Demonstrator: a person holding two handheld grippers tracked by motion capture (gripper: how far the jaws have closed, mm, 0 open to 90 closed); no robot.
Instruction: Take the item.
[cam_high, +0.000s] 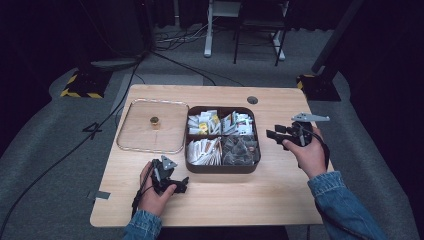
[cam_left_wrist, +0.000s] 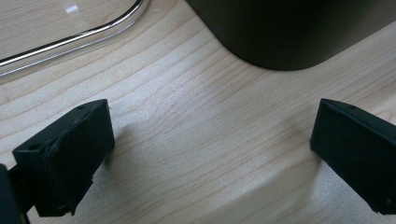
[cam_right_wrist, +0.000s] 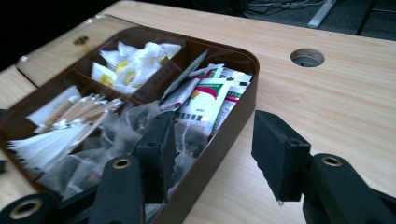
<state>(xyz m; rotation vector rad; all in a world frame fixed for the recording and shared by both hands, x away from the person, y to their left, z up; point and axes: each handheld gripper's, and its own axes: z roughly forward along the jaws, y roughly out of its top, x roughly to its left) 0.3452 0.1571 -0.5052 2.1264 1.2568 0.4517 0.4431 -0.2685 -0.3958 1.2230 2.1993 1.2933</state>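
On the desk (cam_high: 225, 200), the brown box (cam_high: 222, 168) stands uncovered, its clear lid (cam_high: 152, 126) flat beside it. The right claw (cam_right_wrist: 212, 156), half open and empty, hovers beside the box's right wall. The left claw (cam_left_wrist: 205, 154) rests wide open, empty. Re-covering appears outstanding.

My light wooden rectangular table (cam_high: 280, 100) stands on grey carpeted floor (cam_high: 45, 130), with a round cable hole (cam_high: 252, 100) near its far edge. Beyond it I see white metal desk legs (cam_high: 208, 30) and black cables (cam_high: 175, 42) trailing across the floor. Two black stand bases with yellow-black hazard stripes (cam_high: 80, 86) flank the table. Surroundings are dark, with light falling on the table
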